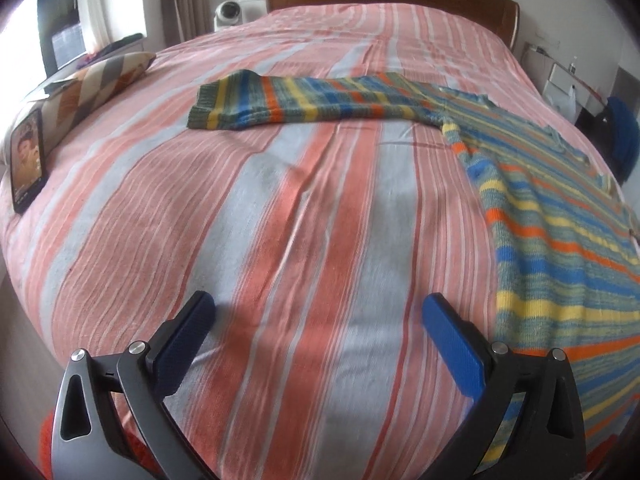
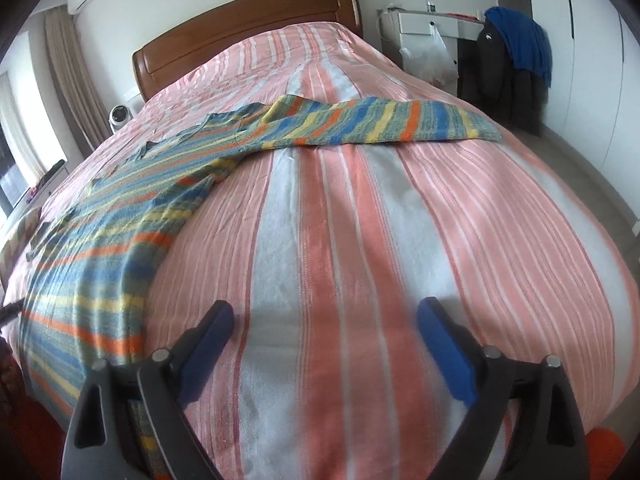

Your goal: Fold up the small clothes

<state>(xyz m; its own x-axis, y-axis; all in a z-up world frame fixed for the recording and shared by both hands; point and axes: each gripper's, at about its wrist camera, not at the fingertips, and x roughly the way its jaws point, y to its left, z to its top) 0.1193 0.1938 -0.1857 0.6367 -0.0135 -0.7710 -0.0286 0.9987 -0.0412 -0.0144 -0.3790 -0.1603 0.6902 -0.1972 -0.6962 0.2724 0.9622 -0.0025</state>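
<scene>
Nearest, the left tool (image 1: 318,320) stands wide, its blue pads over bare pink, grey and white striped bedspread (image 1: 280,220), nothing between them. Likewise the right tool (image 2: 326,326) stands wide and empty above the same cover. Just beside each tool lies the multicoloured striped knitted sweater (image 1: 560,248), spread flat on the bed between the two, one sleeve stretched out sideways across the cover in each view. Farther off, a dark phone (image 1: 27,160) leans against a patterned cushion (image 1: 100,80) at the bed's edge. Beyond stands the brown wooden headboard (image 2: 248,32).
</scene>
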